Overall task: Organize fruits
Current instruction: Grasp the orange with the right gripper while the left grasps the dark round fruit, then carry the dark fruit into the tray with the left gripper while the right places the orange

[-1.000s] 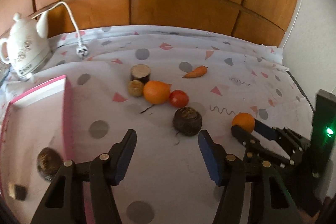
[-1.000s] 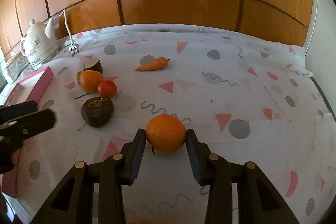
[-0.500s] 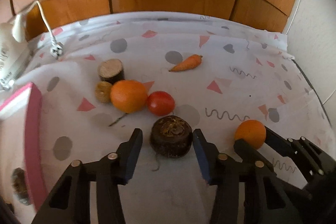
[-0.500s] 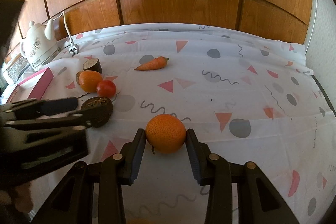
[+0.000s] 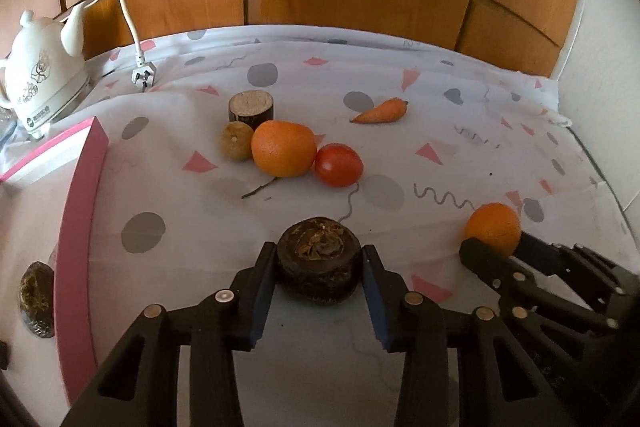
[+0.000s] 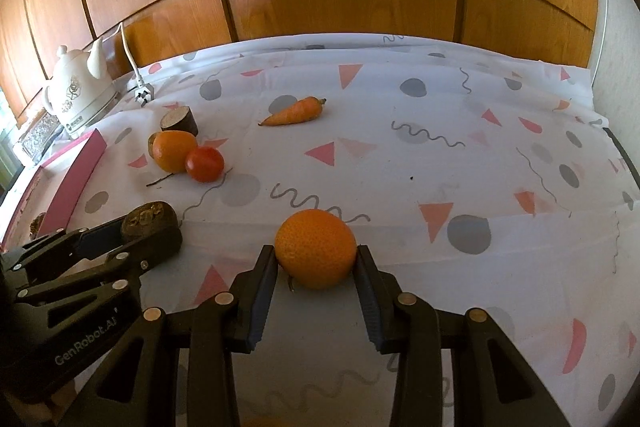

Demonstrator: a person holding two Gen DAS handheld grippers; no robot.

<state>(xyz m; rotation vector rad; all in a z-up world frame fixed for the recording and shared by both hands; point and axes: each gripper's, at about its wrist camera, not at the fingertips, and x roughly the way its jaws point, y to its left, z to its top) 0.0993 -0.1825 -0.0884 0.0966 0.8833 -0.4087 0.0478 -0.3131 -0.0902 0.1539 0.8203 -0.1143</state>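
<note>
**Op A:** Left gripper [image 5: 320,263] has its jaws either side of the dark round fruit [image 5: 319,259], both pads touching its flanks, so I'm pinching it. It sits on the table [image 5: 400,147] near the front edge. Squat drum shape, short axis vertical, crusty brown-gold top facing up toward my cam. Skin nearly black, rough.

**Op B:** Right gripper [image 6: 316,259] same deal: jaws pressed onto the orange [image 6: 315,253], one pad per side. Fruit's close to round, no real long axis, pebbled bright skin, a small stem bit poking down at its lower left. It's on the table, front-centre in my view.

**Op A:** I see your orange off to my right, w/ your fingers round it. Rest of the pile is mid-table: bigger orange fruit [image 5: 284,148], long axis running left-right, touching a red tomato [image 5: 338,165] on its right and a small yellow-brown fruit [image 5: 236,140] on its left.

**Op B:** Behind those, a cut dark stump piece [image 6: 179,121], pale cut face up. Carrot [image 6: 294,112] lies apart, farther back, long axis left-right, tip pointing left, stem end right.

**Op A:** Pink tray [image 5: 78,227] on my left, one dark fruit [image 5: 36,301] inside it. White kettle [image 5: 42,79] at far-left corner, plug on the cloth.
</note>
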